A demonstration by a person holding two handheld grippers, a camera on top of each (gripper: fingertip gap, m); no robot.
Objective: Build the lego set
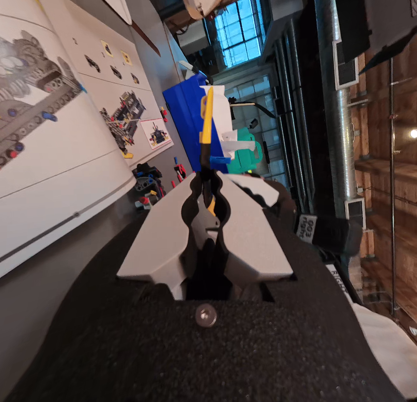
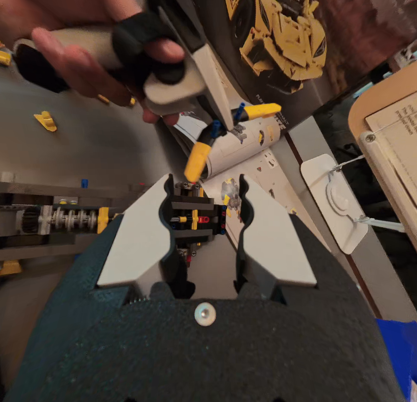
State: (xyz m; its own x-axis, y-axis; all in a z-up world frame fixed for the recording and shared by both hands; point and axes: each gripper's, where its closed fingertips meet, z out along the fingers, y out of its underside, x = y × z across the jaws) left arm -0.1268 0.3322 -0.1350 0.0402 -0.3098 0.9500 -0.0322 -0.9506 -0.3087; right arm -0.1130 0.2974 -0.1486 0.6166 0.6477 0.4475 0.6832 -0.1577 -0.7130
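Observation:
My left gripper [image 1: 205, 176] is shut on a black bent beam with yellow panels and blue pins [image 1: 208, 118] and holds it off the table. In the right wrist view a hand [image 2: 85, 64] carries that left gripper [image 2: 228, 126]. The lower yellow panel of the beam [image 2: 197, 161] sits right at the top end of the grey-and-black lego chassis [image 2: 194, 217]. My right gripper [image 2: 205, 181] is open, with its jaws either side of the chassis end. The chassis runs off to the left, with a gear and axle row [image 2: 67, 219].
An open instruction booklet [image 1: 67, 125] lies on the grey table; it also shows in the right wrist view [image 2: 246, 165]. Loose lego parts [image 1: 149, 188], a blue bin [image 1: 185, 111], a loose yellow panel [image 2: 46, 121], the set's box [image 2: 282, 41] and a white mount plate [image 2: 334, 201] surround it. The gap from one gripper's tips to the other's is roughly 5 centimeters.

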